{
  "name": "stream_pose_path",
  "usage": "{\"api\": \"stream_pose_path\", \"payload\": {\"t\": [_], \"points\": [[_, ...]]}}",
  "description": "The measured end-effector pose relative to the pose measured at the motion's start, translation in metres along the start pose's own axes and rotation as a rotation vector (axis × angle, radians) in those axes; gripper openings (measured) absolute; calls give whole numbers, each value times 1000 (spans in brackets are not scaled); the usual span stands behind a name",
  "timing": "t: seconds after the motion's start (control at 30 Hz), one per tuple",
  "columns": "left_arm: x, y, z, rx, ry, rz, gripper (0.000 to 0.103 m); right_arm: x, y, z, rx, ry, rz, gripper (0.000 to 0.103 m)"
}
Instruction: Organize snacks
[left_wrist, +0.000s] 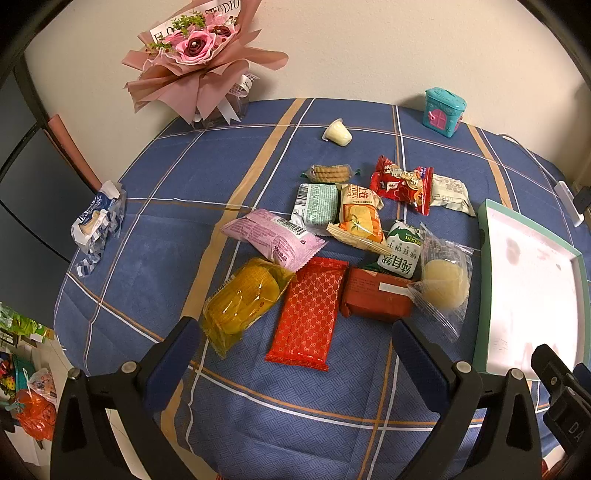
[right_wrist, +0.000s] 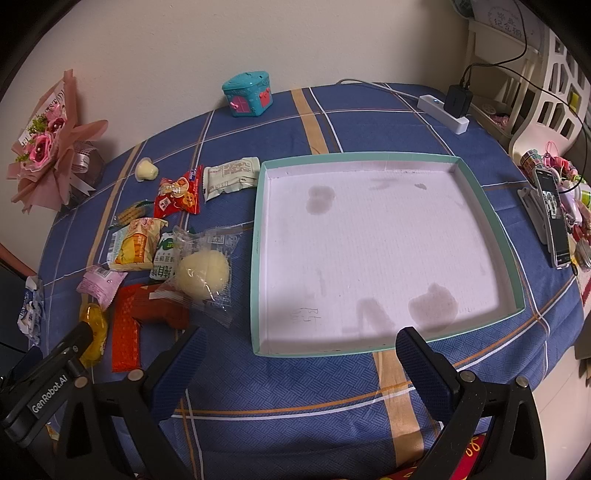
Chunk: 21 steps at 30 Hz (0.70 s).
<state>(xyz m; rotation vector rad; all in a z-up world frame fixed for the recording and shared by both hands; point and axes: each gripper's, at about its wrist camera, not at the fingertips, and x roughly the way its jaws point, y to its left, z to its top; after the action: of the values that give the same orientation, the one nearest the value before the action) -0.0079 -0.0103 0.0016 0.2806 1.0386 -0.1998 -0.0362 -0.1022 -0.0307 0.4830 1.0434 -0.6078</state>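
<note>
Twelve wrapped snacks (left_wrist: 309, 311), one tray (right_wrist: 480, 192), two claws (left_wrist: 295, 341).

Snacks (right_wrist: 177, 240) lie left of the tray (right_wrist: 258, 258), on the table (right_wrist: 295, 387).

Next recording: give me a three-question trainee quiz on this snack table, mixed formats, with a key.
1. True or false: the tray already holds snacks.
2. What touches the round pale bun's clear wrapper? A) green biscuit pack B) teal toy house C) bouquet
3. Fill in: both the left gripper and right gripper are ____.

Key: 1 false; 2 A; 3 open.
</note>
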Motion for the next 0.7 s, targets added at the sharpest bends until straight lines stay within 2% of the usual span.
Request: {"api": "stream_pose_path", "payload": {"t": [0.17, 0.33, 0.5, 0.7], "points": [[1, 3, -2, -8, -1, -3, 103, 0, -1, -1, 1, 4, 3, 103], [8, 27, 1, -93, 4, 34, 103, 3, 8, 1, -19, 15, 56, 103], [25, 50, 4, -176, 64, -13, 103, 16, 36, 7, -66, 69, 143, 103], [53, 65, 10, -226, 140, -60, 103, 34, 61, 19, -109, 88, 167, 103]]}}
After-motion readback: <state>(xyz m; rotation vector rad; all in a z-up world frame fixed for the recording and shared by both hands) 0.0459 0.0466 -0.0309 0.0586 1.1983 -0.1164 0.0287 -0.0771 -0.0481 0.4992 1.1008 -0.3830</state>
